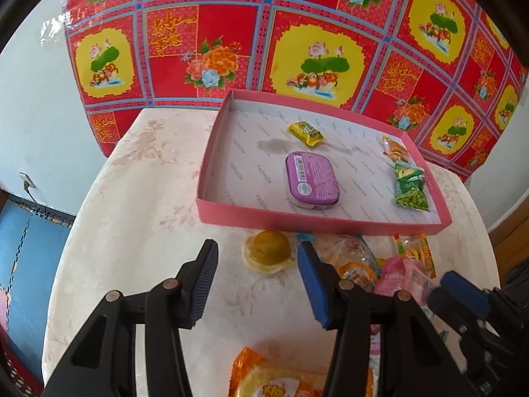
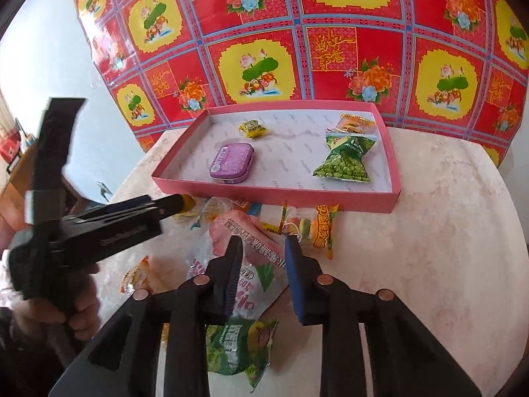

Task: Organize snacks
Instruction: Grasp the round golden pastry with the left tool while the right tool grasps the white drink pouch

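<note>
Snacks are seen in two groups on a pale round table (image 1: 132,218): some inside a shallow pink box lid (image 1: 317,221), the rest heaped just in front of it. Within the lid lie a purple tin (image 1: 312,180), a small yellow candy (image 1: 305,133), a green pea packet (image 1: 410,188) and an orange packet (image 1: 395,149) beside it at the right wall. The left gripper (image 1: 258,281) is held spread above the table, nothing between its jaws; a round yellow-brown pastry (image 1: 269,253) is seen just beyond its tips. The right gripper (image 2: 264,274) is poised over the heap with its jaws partly apart, a pink-and-white wrapped snack (image 2: 251,241) showing between them; whether the pads press on it cannot be told. A green-wrapped snack (image 2: 238,347) lies below that gripper, and an orange-wrapped cake (image 1: 274,380) below the left one. Red floral sheeting (image 1: 297,33) is hung behind the table.
</note>
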The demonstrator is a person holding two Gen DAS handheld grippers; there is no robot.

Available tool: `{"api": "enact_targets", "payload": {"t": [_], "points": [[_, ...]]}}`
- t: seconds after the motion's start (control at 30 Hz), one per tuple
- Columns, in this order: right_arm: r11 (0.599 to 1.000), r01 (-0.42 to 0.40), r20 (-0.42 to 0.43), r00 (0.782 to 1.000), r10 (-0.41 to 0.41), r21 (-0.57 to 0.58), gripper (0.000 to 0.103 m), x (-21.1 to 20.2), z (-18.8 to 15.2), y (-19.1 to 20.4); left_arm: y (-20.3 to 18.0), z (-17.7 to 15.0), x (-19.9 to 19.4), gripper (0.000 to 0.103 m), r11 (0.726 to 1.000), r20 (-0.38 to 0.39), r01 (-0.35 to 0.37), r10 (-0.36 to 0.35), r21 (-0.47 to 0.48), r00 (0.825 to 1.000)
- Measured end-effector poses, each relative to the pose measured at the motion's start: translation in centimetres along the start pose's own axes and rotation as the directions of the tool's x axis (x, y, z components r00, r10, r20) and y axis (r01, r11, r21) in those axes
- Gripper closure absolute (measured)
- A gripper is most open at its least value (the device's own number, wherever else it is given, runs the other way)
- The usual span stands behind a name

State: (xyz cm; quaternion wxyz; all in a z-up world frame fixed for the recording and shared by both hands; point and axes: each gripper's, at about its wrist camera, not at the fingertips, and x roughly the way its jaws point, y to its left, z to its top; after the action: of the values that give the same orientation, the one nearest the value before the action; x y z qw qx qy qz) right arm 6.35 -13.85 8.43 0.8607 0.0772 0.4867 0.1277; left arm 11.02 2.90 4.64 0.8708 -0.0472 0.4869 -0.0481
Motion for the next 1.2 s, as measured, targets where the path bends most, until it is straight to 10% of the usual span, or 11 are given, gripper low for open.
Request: {"api": "enact_targets", "payload": {"t": [0.57, 1.2], "points": [[1.0, 0.013, -0.065, 0.998, -0.012, 0.013, 0.026, 0.5, -0.4, 0.9, 1.6, -0.4, 0.3, 0.073, 0.999, -0.008, 0.003, -0.003, -0.041, 1.0], [0.989, 0.103, -0.161, 0.983, -0.085, 0.11, 0.021, 3.7, 0.2, 3.3, 4.5, -3.0, -2.1, 0.073, 0.994, 0.015, 0.042, -0.041, -0.098, 0.999]]}}
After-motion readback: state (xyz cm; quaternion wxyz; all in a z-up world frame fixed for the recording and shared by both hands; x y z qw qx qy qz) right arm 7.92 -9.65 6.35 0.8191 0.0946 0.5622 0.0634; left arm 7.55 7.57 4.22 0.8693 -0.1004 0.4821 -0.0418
